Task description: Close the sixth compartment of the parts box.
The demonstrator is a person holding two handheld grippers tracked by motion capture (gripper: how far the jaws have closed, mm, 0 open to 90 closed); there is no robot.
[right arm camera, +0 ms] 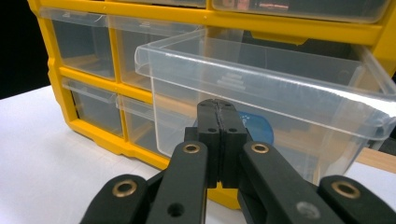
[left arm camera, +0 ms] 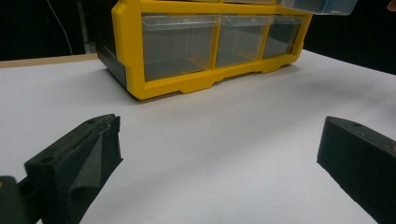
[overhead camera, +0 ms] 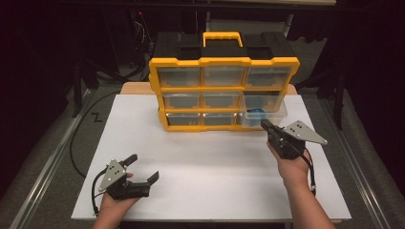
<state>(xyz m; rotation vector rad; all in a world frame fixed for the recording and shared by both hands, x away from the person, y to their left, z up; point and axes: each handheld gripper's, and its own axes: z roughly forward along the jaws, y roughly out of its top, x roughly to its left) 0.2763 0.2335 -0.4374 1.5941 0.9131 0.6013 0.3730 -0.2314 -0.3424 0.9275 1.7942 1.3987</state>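
A yellow organizer (overhead camera: 224, 61) with a black top and several clear drawers stands at the back of the white board (overhead camera: 215, 171). Its right middle drawer (overhead camera: 267, 113) is pulled out toward me, and a blue object (overhead camera: 256, 113) lies in it. My right gripper (overhead camera: 265, 125) is shut with nothing between its jaws. Its tips sit close in front of that drawer's clear front wall (right arm camera: 261, 79), below the lip, and I cannot tell whether they touch it. The blue object (right arm camera: 258, 128) shows through the wall behind the right gripper (right arm camera: 217, 109). My left gripper (overhead camera: 143, 167) rests open near the front left, empty.
In the left gripper view the organizer's bottom row (left arm camera: 187, 84) lies ahead of the left gripper (left arm camera: 217, 154) across bare white board. A wooden table edge (overhead camera: 136, 88) shows behind the board. Black cables (overhead camera: 74, 143) run along the floor at the left.
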